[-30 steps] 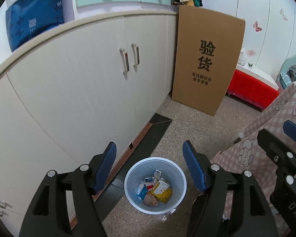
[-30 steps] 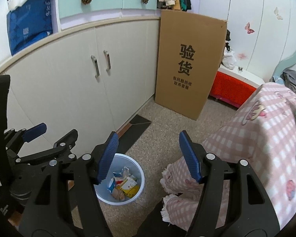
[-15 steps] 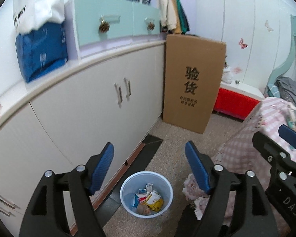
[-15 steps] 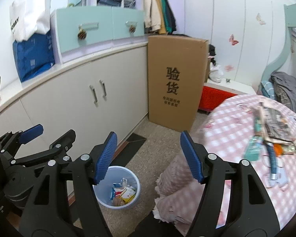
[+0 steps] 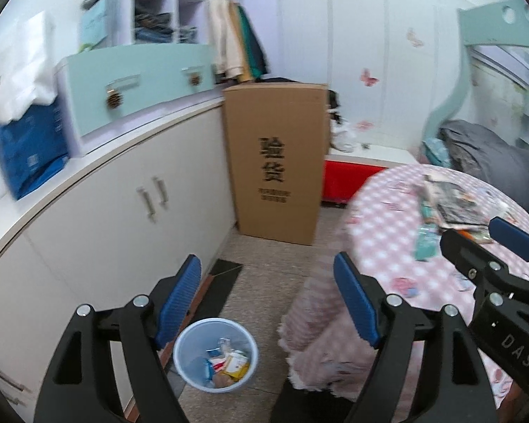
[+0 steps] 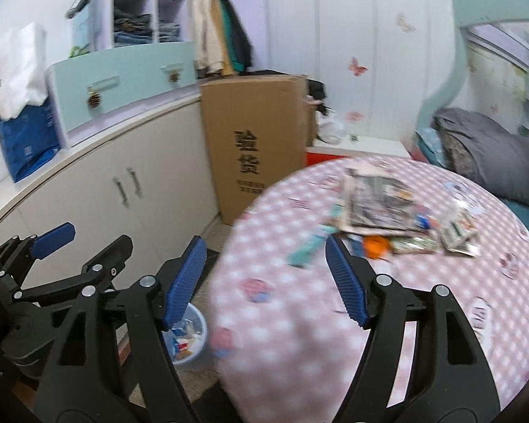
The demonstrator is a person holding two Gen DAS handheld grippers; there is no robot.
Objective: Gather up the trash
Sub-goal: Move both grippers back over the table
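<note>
Got both grippers up in the air and neither one is carrying anything. My left gripper (image 5: 268,303) has its blue pads spread wide with nothing between them, and my right gripper (image 6: 266,278) is spread just as wide, also with nothing in it.

Using the round table (image 6: 299,317) with the pink checked cloth as the landmark: the trash pile (image 6: 405,225) sits on its far side, a mess of newspaper, wrappers and something orange, all a bit blurry. A teal packet (image 6: 308,246) lies on the cloth just on the near-left side of that pile. My right gripper hangs over the table's near edge, well short of the pile.

The bin (image 5: 216,354) is on the floor just left of the table, close to the hanging cloth, and it already has some wrappers in it. My left gripper is above it. Past the table's left side a tall cardboard box (image 5: 277,162) leans by the white cabinets (image 5: 123,218). Beyond the table's far side there's a grey blanket (image 6: 490,162) on a bed.
</note>
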